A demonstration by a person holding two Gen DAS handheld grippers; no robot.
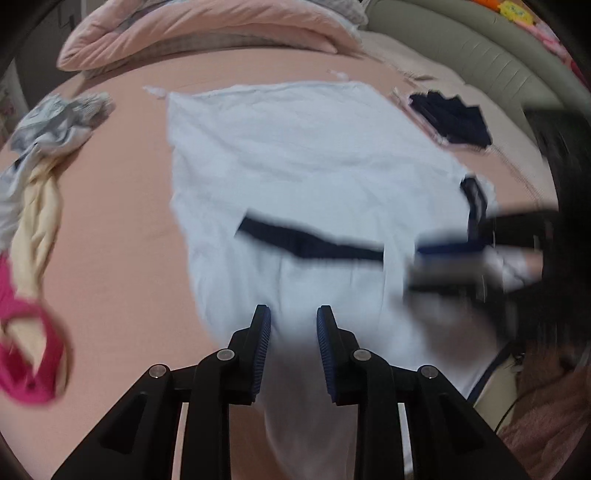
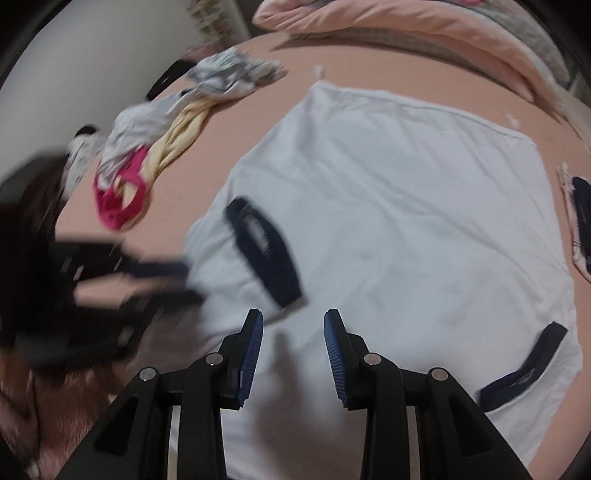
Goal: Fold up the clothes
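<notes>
A white shirt (image 1: 314,166) (image 2: 406,203) with navy trim lies spread on a pink bed sheet (image 1: 118,221) (image 2: 369,66). One navy band (image 1: 306,240) (image 2: 266,247) crosses its near part, and a navy cuff (image 2: 524,369) shows at the near right. My left gripper (image 1: 293,314) has white cloth bunched between its blue pads, running down under the fingers. My right gripper (image 2: 293,317) grips a near fold the same way. Each gripper shows blurred in the other's view: the right gripper (image 1: 443,258) and the left gripper (image 2: 159,280) both sit at the shirt's near edge.
A heap of grey, cream and bright pink clothes (image 1: 33,206) (image 2: 147,147) lies to the left. A dark folded garment (image 1: 454,118) (image 2: 583,206) sits at the right. A rolled pink quilt (image 1: 207,29) (image 2: 406,22) lines the far side, with a padded headboard (image 1: 480,59) beyond. A fluffy sleeve (image 1: 546,424) is near.
</notes>
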